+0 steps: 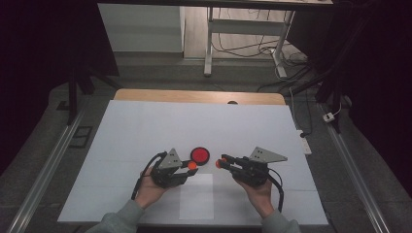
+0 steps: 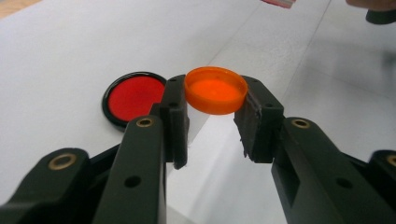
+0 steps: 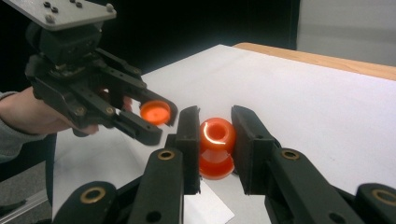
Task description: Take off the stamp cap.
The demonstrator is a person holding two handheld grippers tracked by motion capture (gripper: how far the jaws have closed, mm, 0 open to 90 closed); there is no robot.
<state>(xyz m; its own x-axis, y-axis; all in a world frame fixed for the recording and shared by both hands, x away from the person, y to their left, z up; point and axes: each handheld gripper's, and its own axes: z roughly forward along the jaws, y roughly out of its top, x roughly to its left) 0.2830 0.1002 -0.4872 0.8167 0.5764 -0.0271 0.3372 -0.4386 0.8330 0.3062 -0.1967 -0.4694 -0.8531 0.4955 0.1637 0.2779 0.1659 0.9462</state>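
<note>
Above the white table [image 1: 126, 131], left gripper [image 2: 215, 109] clamping an orange cap [image 2: 215, 89], right gripper [image 3: 215, 140] gripping an orange spool [image 3: 216, 147].

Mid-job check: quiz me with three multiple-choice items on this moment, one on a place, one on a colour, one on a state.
1. Where does the red disc lie?
A. on the white sheet, beyond the left gripper
B. between the right gripper's jaws
C. on the floor

2. What colour is the cap in the left gripper?
A. blue
B. orange
C. green

3. What state is the right gripper in?
A. wide open, holding nothing
B. lying on the table
C. shut on the orange bottle

Key: 1 A, the high view shows it flat on the sheet; 2 B, the left gripper view shows it; 3 C, its jaws press both sides.
</note>
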